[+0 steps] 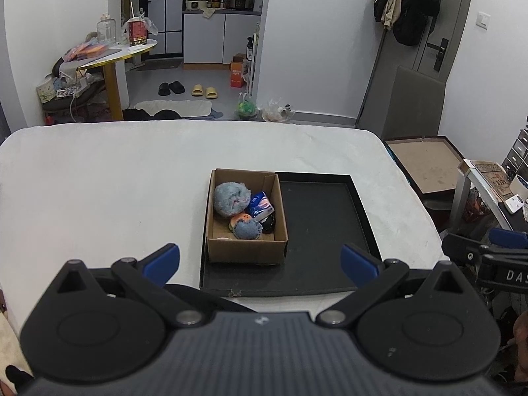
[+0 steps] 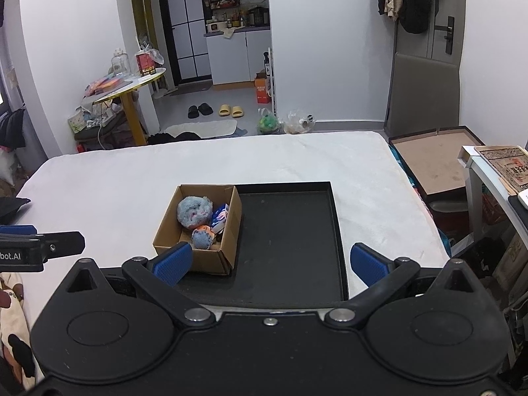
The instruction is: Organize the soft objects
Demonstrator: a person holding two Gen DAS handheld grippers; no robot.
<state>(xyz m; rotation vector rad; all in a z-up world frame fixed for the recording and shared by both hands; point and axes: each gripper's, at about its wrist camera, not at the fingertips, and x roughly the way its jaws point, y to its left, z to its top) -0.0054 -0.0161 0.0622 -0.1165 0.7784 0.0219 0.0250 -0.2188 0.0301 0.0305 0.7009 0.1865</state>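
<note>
A brown cardboard box (image 1: 246, 250) (image 2: 214, 257) stands in the left part of a black tray (image 1: 323, 224) (image 2: 290, 231) on the white bed. Inside lie a large blue fluffy ball (image 1: 231, 198) (image 2: 194, 211), a small blue fluffy ball (image 1: 247, 229) (image 2: 202, 238), an orange soft toy (image 1: 240, 219), a blue tissue pack (image 1: 260, 205) (image 2: 220, 216) and a black object (image 1: 268, 223). My left gripper (image 1: 260, 262) is open and empty, held before the box's near edge. My right gripper (image 2: 270, 262) is open and empty above the tray's near edge.
The white bed (image 1: 115, 181) (image 2: 115, 181) spreads around the tray. An open flat cardboard box (image 1: 425, 165) (image 2: 435, 161) stands on the floor to the right, beside a white shelf (image 2: 488, 171). A yellow-legged table (image 1: 112, 59) stands beyond the bed.
</note>
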